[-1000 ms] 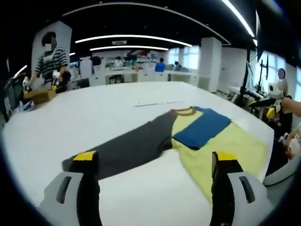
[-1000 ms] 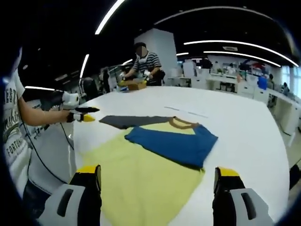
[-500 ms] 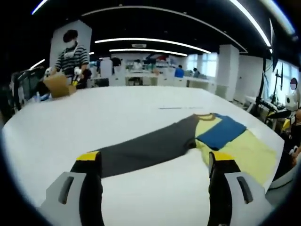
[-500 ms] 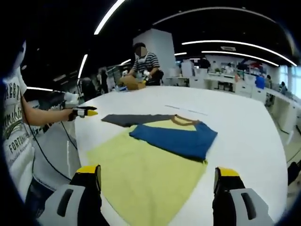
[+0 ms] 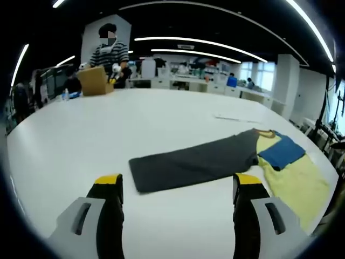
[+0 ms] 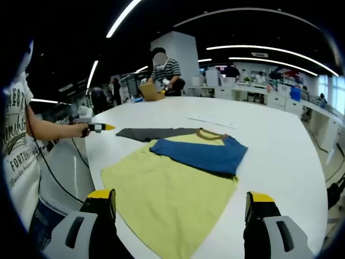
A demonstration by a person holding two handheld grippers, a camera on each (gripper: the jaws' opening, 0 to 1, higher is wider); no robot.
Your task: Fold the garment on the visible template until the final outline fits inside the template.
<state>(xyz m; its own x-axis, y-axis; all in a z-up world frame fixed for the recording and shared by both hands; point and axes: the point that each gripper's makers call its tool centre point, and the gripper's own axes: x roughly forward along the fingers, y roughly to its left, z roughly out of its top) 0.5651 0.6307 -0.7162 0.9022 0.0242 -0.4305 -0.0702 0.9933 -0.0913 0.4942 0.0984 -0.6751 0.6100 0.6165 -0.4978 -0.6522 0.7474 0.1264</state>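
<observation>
1. Lying flat on a large white table (image 5: 81, 140) is a long-sleeved shirt (image 6: 172, 183), with a yellow body, one blue sleeve (image 6: 199, 155) already folded across the chest, and one dark grey sleeve (image 5: 194, 164) stretched out straight to the side.
2. The step in hand is judged to be the folding-in of the grey sleeve: the left gripper (image 5: 178, 186) is held released, jaws wide apart, just short of the sleeve's cuff end, nothing grasped.
3. The next move is judged to call for a pinch on the cuff and a carry across the body.
4. The right gripper (image 6: 180, 202) is also held released and empty, at the yellow hem.
5. The left gripper view shows the cuff close up; the right gripper view shows the hem, the brown collar (image 6: 211, 136), and the left gripper from outside, yellow-tipped, near the sleeve.
6. Thin lines (image 6: 211, 122) on the table may be template marks; this cannot be told.
</observation>
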